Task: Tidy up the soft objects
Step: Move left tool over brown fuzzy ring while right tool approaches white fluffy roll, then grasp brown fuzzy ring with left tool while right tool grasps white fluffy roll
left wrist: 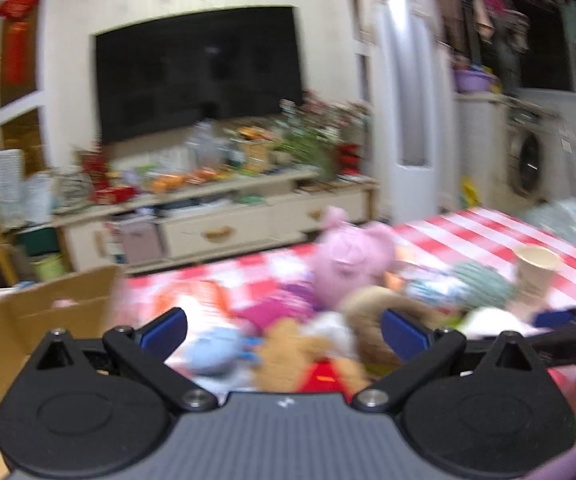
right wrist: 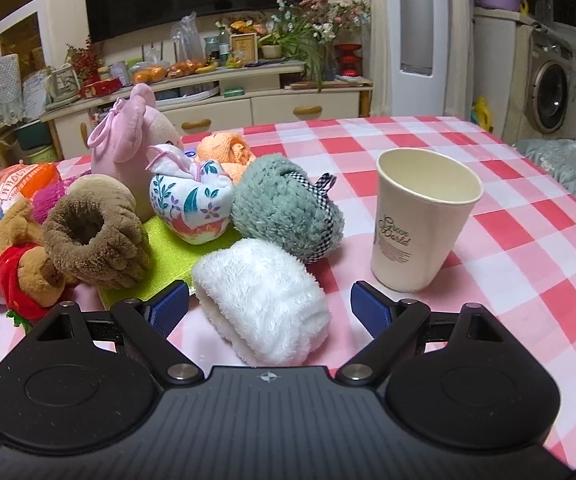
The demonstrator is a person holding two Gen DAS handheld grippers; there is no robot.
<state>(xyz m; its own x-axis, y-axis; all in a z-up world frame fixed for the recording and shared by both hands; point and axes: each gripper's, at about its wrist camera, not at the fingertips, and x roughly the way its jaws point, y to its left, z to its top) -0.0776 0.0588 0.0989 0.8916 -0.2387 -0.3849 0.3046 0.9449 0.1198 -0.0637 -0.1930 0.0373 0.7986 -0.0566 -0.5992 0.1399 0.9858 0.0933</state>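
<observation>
Your right gripper (right wrist: 268,306) stands wide open and holds nothing; the white fleece roll (right wrist: 261,300) lies between its fingers at the near edge of the table (right wrist: 508,216), not yet pinched. Your left gripper (left wrist: 283,330) is likewise wide open and empty, hovering over the toy pile, with the cardboard box (left wrist: 27,312) off the table's left edge. The left wrist view is blurred, so I cannot tell exactly which toy lies under it.

Risks, as judged from this position:

1. The paper cup (right wrist: 420,220) stands upright just beside the right finger (right wrist: 370,312). If you swing outward or lift at a slant, you could tip it; whether it holds liquid cannot be seen.
2. The white roll is loosely wound. A shallow pinch on the pile alone would likely let it unroll or slip free in transit.
3. The grey-green fluffy ball (right wrist: 285,212) touches the far side of the roll, and the green cloth (right wrist: 171,256) lies just beside it under the floral pouch (right wrist: 191,204). Closing too deep could snag either and drag the neighbours.
4. The brown ring (right wrist: 93,236), the bear (right wrist: 23,260) and the pink plush (right wrist: 127,140) lean on one another; pulling one may topple the rest towards the table's left edge.
5. Both grippers work the same pile. The left gripper's haste invites a collision.
</observation>
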